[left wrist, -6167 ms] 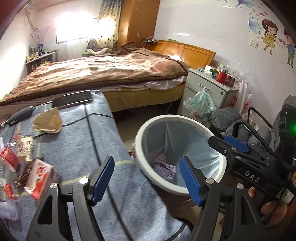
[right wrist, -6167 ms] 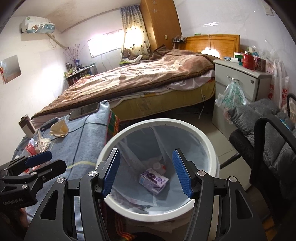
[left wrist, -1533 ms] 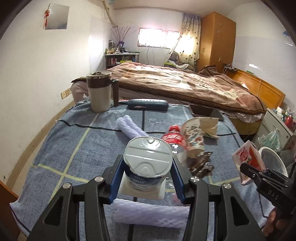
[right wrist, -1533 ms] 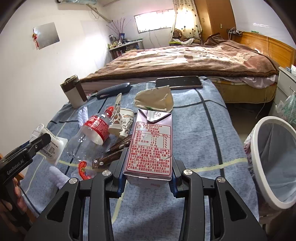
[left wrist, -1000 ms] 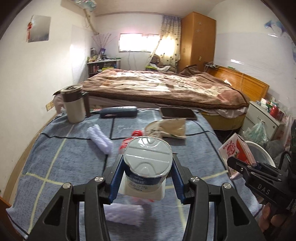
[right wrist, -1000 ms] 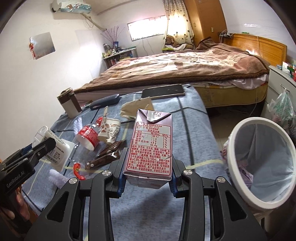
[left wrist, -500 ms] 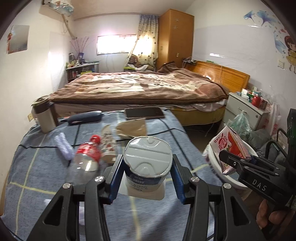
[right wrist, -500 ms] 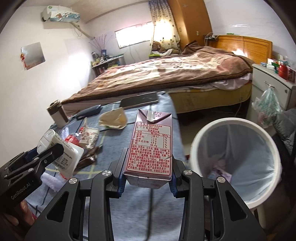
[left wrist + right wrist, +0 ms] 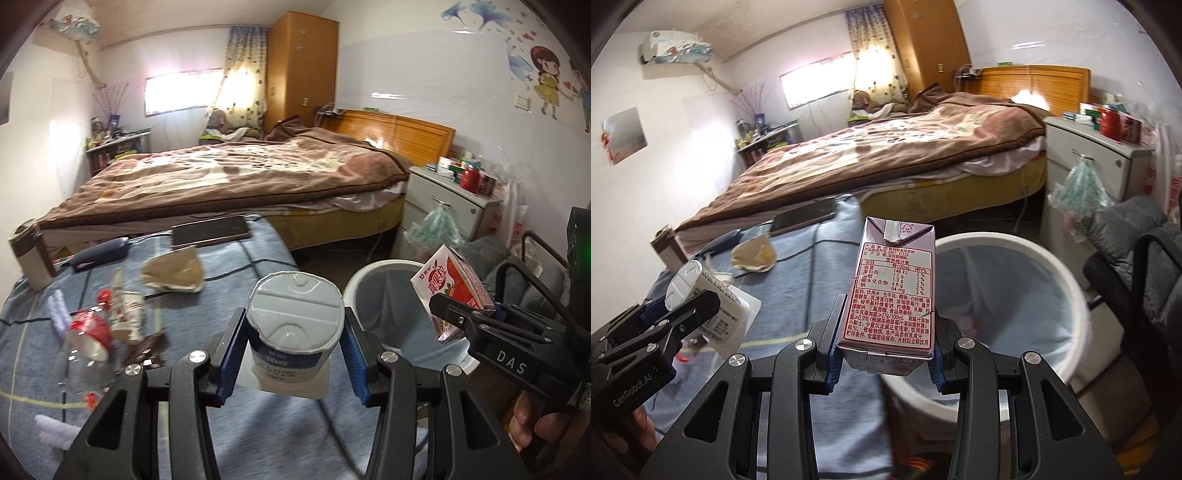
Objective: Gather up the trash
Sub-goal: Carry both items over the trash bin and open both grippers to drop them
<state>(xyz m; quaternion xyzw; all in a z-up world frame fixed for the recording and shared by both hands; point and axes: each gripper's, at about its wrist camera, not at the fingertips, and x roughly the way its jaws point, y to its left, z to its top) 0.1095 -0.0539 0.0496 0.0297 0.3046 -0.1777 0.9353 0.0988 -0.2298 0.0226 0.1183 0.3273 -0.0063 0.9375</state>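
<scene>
We have the carton [image 9: 888,291] clamped upright in our right gripper [image 9: 884,350], its long axis standing up between the blue pads, label facing us. Just past it and to the right sits the bin [image 9: 1067,280], mouth open, bag lining it, some trash already lying at the bottom. From the left wrist view, the carton [image 9: 452,291] looks to hang at the bin's near rim, so we judge the right hand the nearer of the two to a drop.

Over on our left gripper [image 9: 291,362], the jaws pinch a yogurt cup [image 9: 293,332], foil lid toward the camera, cup tipped back. The bin [image 9: 373,273] lies ahead and right of it, past the edge of the blue cloth [image 9: 236,273], so this hand has more ground to cover rightward.

Left on the cloth: a bottle [image 9: 86,339], a paper cup [image 9: 129,317], a crumpled brown wrapper [image 9: 173,273], and dark wrappers near the bottle. Those look like the next pickups. A phone [image 9: 210,230] and a mug [image 9: 27,258] sit farther back, probably not trash.
</scene>
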